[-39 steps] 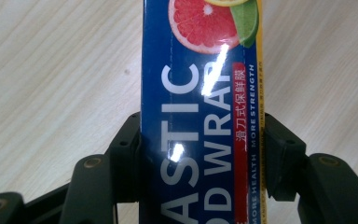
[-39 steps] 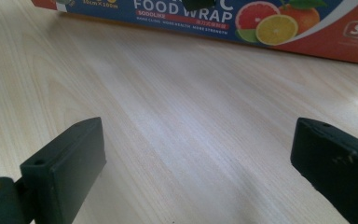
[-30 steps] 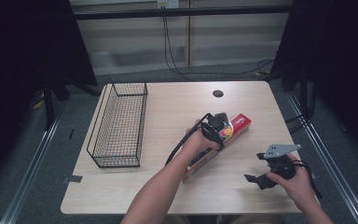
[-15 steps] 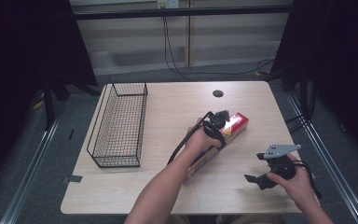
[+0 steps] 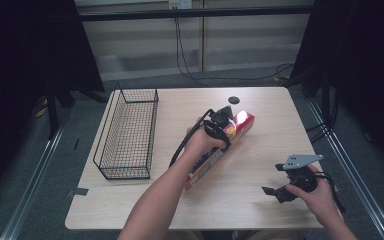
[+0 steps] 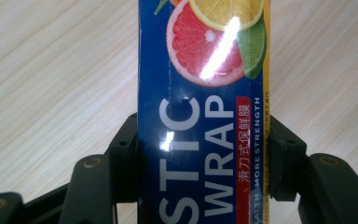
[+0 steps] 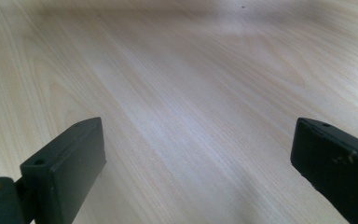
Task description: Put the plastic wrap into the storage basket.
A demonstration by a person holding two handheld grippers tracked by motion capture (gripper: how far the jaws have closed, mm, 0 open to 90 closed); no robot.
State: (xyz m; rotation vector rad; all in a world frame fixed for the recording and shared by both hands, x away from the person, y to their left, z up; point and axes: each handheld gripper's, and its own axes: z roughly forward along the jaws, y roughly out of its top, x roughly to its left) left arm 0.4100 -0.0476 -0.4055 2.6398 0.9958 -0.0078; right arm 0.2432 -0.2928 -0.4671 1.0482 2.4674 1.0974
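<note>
A long plastic-wrap box, blue with citrus pictures on its face and red at its far end, lies slanted across the middle of the table. My left gripper is shut on the box across its width, one pad pressing on each long side. The light wood of the table shows beneath the box in the left gripper view. Near the table's front right corner, a hand holds my right gripper low over bare wood. Its jaws stand wide open with nothing between them.
A black wire basket stands empty along the left side of the table. A small black round cap sits in the tabletop near the far edge. Cables hang behind the table.
My left hand has risen a little with the box in its grip, and the box's far end has shifted slightly. The right hand has stayed where it was.
</note>
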